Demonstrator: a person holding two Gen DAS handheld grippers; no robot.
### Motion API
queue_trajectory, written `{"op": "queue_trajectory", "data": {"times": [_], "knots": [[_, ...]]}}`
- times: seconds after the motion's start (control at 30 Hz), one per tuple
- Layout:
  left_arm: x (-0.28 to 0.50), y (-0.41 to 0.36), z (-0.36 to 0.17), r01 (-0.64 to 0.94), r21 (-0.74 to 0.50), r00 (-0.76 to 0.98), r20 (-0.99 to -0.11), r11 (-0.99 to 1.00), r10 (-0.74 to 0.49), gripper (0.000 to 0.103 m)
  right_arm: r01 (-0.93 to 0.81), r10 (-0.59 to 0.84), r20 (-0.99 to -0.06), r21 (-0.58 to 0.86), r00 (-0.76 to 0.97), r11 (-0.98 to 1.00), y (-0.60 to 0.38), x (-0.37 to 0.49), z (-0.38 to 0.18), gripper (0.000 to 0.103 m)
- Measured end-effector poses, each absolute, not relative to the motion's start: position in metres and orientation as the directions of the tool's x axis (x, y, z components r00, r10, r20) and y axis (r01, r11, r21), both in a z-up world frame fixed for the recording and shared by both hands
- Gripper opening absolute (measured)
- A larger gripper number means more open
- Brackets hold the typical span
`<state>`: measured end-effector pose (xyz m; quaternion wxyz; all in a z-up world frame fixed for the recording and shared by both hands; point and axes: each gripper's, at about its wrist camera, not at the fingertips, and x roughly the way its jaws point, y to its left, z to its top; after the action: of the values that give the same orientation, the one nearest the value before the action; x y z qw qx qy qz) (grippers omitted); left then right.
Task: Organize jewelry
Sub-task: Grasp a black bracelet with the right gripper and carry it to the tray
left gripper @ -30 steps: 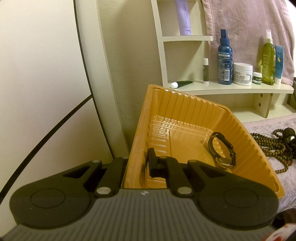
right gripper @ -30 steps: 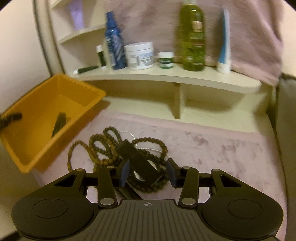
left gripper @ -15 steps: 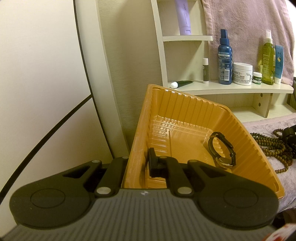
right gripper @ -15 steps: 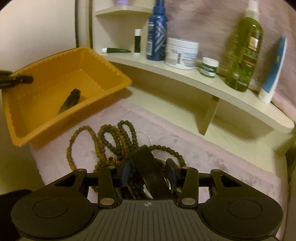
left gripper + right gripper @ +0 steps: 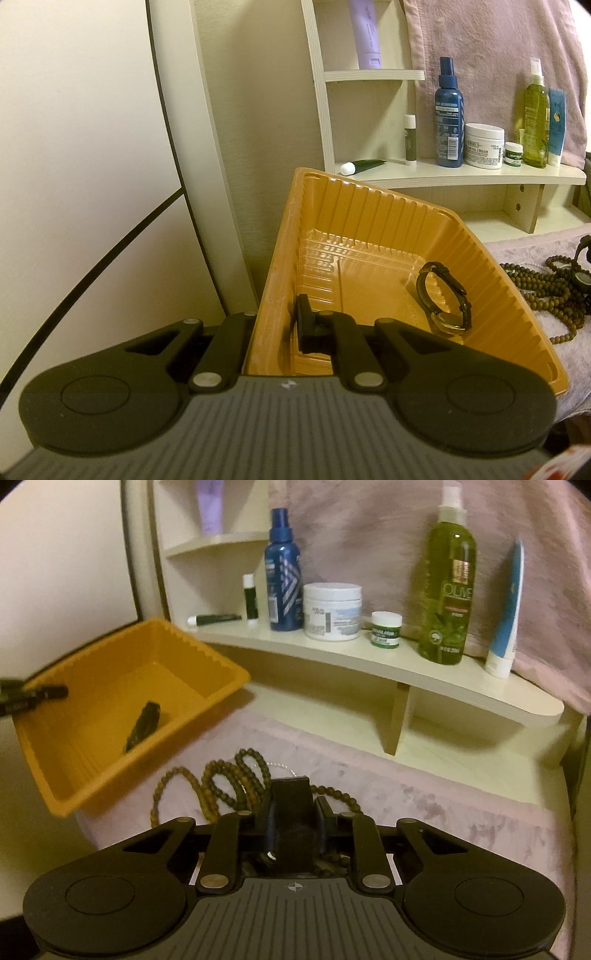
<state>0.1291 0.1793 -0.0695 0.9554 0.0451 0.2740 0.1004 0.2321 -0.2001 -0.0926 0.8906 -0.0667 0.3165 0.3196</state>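
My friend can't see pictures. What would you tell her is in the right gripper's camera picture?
The right gripper has just been closing and now pinches a dark watch strap above brown bead necklaces on a pink cloth. To the left, an orange tray holds another dark watch; bottles and jars stand on a shelf behind.

The left gripper (image 5: 275, 328) clamps the tray wall (image 5: 269, 295); the right gripper (image 5: 293, 821), jaws just closing, pinches a black strap (image 5: 291, 812) between them.
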Motion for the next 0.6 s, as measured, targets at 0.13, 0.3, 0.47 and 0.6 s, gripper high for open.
{"op": "queue_trajectory", "data": {"times": [0.13, 0.3, 0.47, 0.6], "knots": [[0.129, 0.179, -0.07, -0.167, 0.145, 0.829, -0.515, 0.975, 0.219, 0.01, -0.602, 0.547, -0.582, 0.12, 0.602, 0.79, -0.198, 0.229, -0.083, 0.021], [0.13, 0.182, -0.07, -0.171, 0.149, 0.824, -0.521, 0.974, 0.224, 0.012, -0.612, 0.585, -0.554, 0.163, 0.593, 0.774, -0.189, 0.229, -0.068, 0.021], [0.129, 0.183, -0.071, -0.169, 0.15, 0.824, -0.521, 0.974, 0.223, 0.012, -0.647, 0.642, -0.526, 0.21, 0.557, 0.733, -0.17, 0.23, -0.057, 0.021], [0.13, 0.182, -0.071, -0.168, 0.152, 0.824, -0.521, 0.974, 0.223, 0.012, -0.671, 0.698, -0.494, 0.271, 0.518, 0.69, -0.152, 0.237, -0.052, 0.021]]}}
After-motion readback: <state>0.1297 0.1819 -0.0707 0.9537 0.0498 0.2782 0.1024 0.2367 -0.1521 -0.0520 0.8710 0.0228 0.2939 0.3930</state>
